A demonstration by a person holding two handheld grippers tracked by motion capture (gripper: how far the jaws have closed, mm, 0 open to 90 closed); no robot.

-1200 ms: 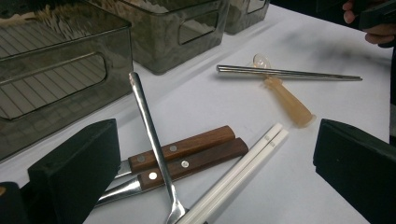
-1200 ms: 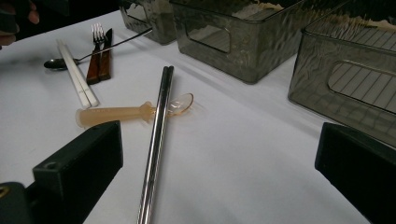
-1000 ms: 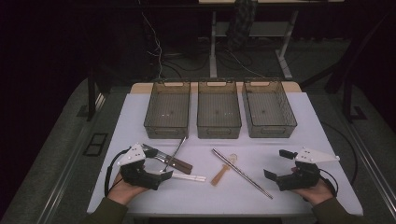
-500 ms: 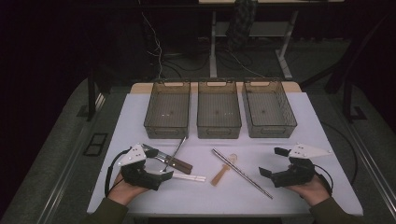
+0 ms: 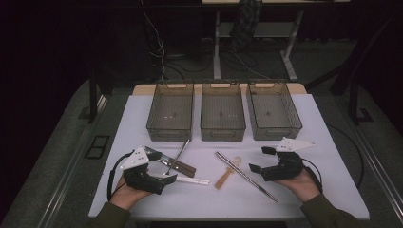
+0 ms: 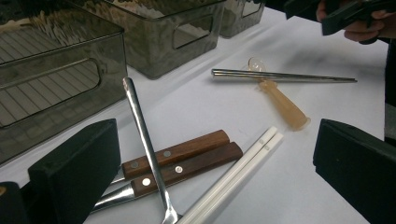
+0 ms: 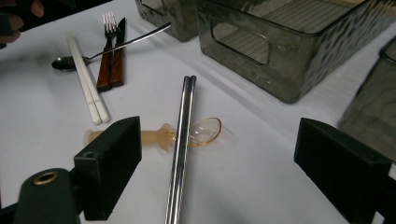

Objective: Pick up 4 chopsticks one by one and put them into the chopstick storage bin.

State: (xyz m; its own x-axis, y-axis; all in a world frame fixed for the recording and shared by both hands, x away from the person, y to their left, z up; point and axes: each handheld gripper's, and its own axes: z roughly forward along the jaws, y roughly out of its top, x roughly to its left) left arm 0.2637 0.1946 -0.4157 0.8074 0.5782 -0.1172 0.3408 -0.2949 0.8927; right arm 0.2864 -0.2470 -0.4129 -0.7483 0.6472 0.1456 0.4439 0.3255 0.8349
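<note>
**Both grippers open over the cutlery on the worktop**

The left gripper [image 5: 160, 166] sits near the front left corner of the worktop [image 5: 313, 123], held in a hand, its jaws spread wide with nothing between them. Just ahead of it lie a metal spoon [image 6: 145, 140], a wooden-handled knife and fork [image 6: 187, 161] side by side, and a pair of white chopsticks [image 6: 238, 175]. The spoon's handle crosses over the two wooden handles; the white chopsticks lie just beside them, toward the front edge.

The right gripper [image 5: 262, 159] is held near the front right part of the worktop, jaws also wide apart and empty. Between its jaws, in the right gripper view, lies a pair of steel chopsticks [image 7: 180, 144], resting across a translucent amber spoon [image 7: 187, 134] near the middle of the worktop. The steel pair touches the small spoon where its bowl meets the handle.

Along the back edge stand three smoky plastic bins [image 5: 223, 111] in a row, close together, open at the top.
</note>
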